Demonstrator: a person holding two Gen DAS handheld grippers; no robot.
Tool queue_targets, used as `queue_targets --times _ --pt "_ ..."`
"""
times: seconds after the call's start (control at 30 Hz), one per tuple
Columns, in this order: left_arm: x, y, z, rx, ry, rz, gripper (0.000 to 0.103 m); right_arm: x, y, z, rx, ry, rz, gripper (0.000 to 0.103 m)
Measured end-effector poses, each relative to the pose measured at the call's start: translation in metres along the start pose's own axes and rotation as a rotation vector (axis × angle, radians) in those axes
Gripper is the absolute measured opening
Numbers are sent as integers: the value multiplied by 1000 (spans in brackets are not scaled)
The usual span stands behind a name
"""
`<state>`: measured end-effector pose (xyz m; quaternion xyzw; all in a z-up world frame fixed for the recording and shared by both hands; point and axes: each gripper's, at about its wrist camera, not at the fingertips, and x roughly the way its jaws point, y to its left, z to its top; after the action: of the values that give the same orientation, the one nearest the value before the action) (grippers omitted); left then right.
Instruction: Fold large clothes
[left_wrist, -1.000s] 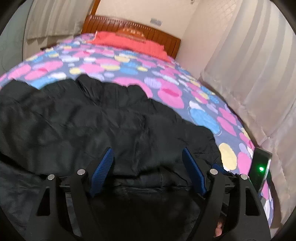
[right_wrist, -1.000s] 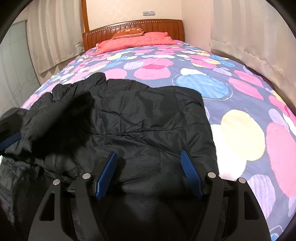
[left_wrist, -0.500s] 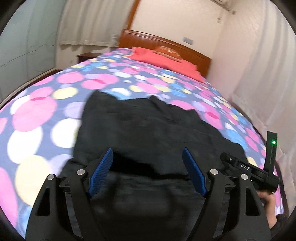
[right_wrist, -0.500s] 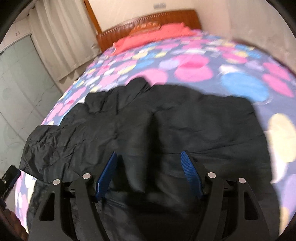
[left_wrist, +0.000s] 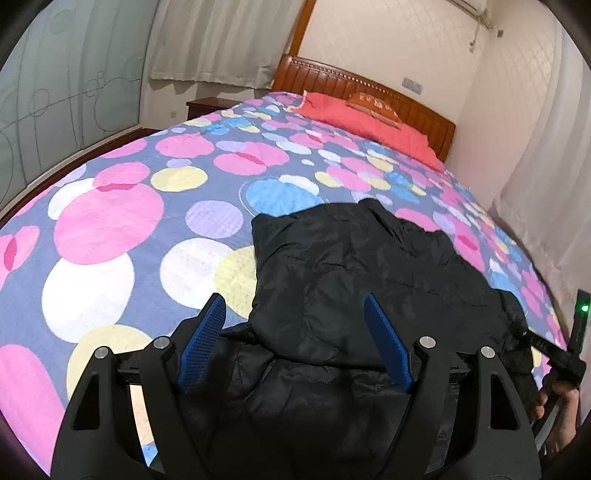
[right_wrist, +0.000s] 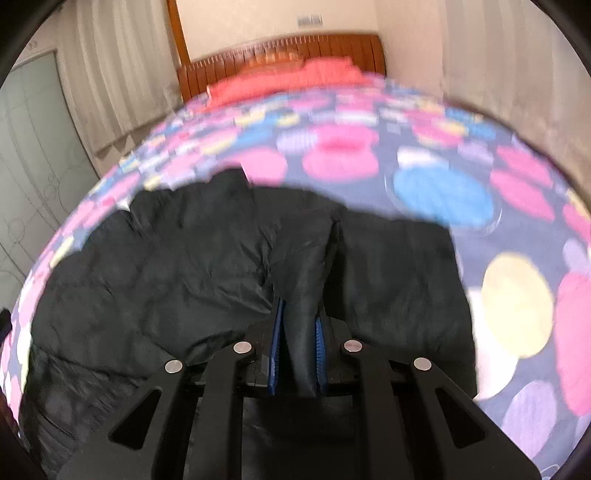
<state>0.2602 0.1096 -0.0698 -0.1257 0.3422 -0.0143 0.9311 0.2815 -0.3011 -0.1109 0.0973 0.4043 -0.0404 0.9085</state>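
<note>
Change in right gripper: half a second before, the right gripper (right_wrist: 297, 334) stood wide apart over the cloth; at this moment its two blue pads were drawn together, with a ridge of the black jacket (right_wrist: 177, 266) pinched between them.
Change in left view: the left gripper (left_wrist: 295, 332) had swung to the left, so that more of the bedspread (left_wrist: 110, 221) and the left edge of the jacket came into its view.
Left gripper: its fingers (left_wrist: 205, 332) stood spread wide, and nothing was between them; it hovered above the near left part of the jacket.
Jacket: it lay spread on the bed, near the foot end, with the near part already doubled over itself.
Right-hand view: blurred, which suggested quick motion.
Other gripper seen from left: at the right border, the device with a green light (left_wrist: 581, 308), held by a hand (left_wrist: 557, 417).
Meaning for the task: I judged that a fold was beginning, the right side being taken first; the left side was not yet taken.
Risk: the padded cloth looked slippery and could slide out of a narrow pinch.
</note>
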Motion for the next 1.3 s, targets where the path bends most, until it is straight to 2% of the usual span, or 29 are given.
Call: queue_targets --times 0.13,0.23,0.33,0.37,0.43,0.63,0.77,0.83,0.97,1.03,1.1,1.17,1.2,1.23,1.3 --pt "19 -9 -4 50 51 19 77 10 -4 -9 -19 27 -5 19" --pt "23 -11 -2 65 59 23 77 1 -8 -4 16 62 0 28" --pt "23 -13 8 69 35 19 77 -27 -2 6 14 -9 -86 29" --pt "25 -15 12 71 30 19 77 -34 3 11 10 -36 -85 29" --pt "32 -21 20 75 30 16 77 -36 14 24 7 -52 -20 30" --pt "74 -44 30 90 60 30 77 13 62 43 -66 -18 95 30" --pt "109 -48 19 134 140 96 77 50 83 34 -154 49 37 30" --pt "123 -50 10 166 181 107 77 66 79 27 -130 84 59 29" --pt "117 -53 12 180 176 141 74 56 82 30 -126 82 33 29" --pt "97 -55 16 150 128 156 74 42 89 32 -134 47 20 30" --pt "73 -62 20 124 53 105 74 25 104 31 -158 -1 54 30" --pt "64 -71 17 118 33 30 74 18 115 26 -176 -15 102 30" --pt "65 -79 12 122 47 -24 74 18 123 21 -193 -11 123 30" --pt "72 -84 8 133 75 -40 74 24 133 13 -224 12 125 30" --pt "100 -95 -8 169 198 -35 74 47 145 -5 -276 79 79 30"
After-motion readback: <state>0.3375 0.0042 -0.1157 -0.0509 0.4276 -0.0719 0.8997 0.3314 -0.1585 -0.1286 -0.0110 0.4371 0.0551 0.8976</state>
